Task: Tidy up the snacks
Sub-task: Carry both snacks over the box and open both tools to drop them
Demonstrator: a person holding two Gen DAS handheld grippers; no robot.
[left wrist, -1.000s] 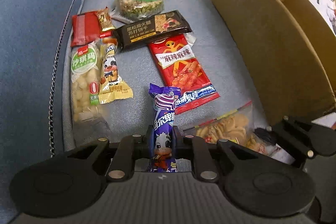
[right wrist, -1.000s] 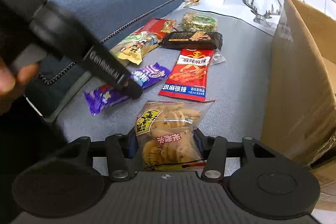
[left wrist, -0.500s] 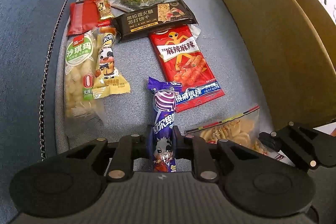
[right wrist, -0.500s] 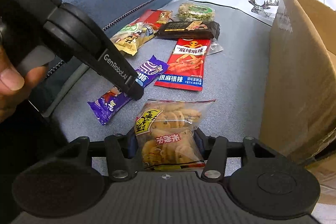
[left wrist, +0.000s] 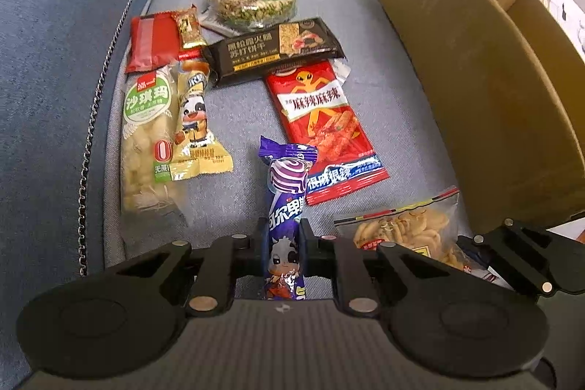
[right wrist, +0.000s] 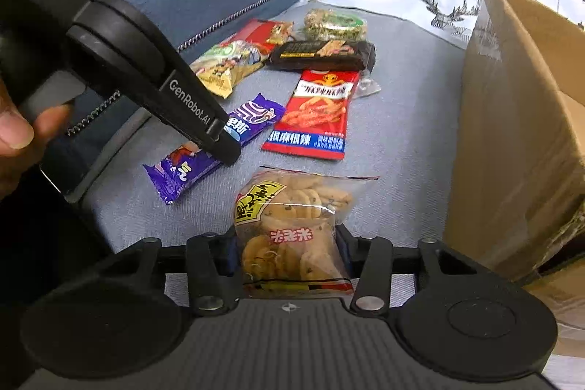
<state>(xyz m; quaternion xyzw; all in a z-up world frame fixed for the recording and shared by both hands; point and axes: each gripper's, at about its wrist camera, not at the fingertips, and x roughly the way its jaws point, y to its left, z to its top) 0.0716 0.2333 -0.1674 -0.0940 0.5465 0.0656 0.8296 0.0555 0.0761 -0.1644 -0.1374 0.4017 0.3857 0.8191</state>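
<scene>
My left gripper is shut on a purple candy packet with a cartoon cow, near its lower end. The packet lies flat on the blue-grey cushion, as the right wrist view shows: the purple candy packet under the left gripper. My right gripper has a clear bag of round crackers between its jaws; they are closing, and the pads press its sides. The cracker bag rests on the cushion beside an open cardboard box.
More snacks lie beyond: a red spicy-strip pack, a black biscuit pack, a round green-ringed rice cake, a pale sachima pack, a yellow cow packet, a small red pack. The box wall stands right; a hand holds the left gripper.
Both grippers stay over their packets; the views only wobble slightly and nothing on the cushion has shifted.
</scene>
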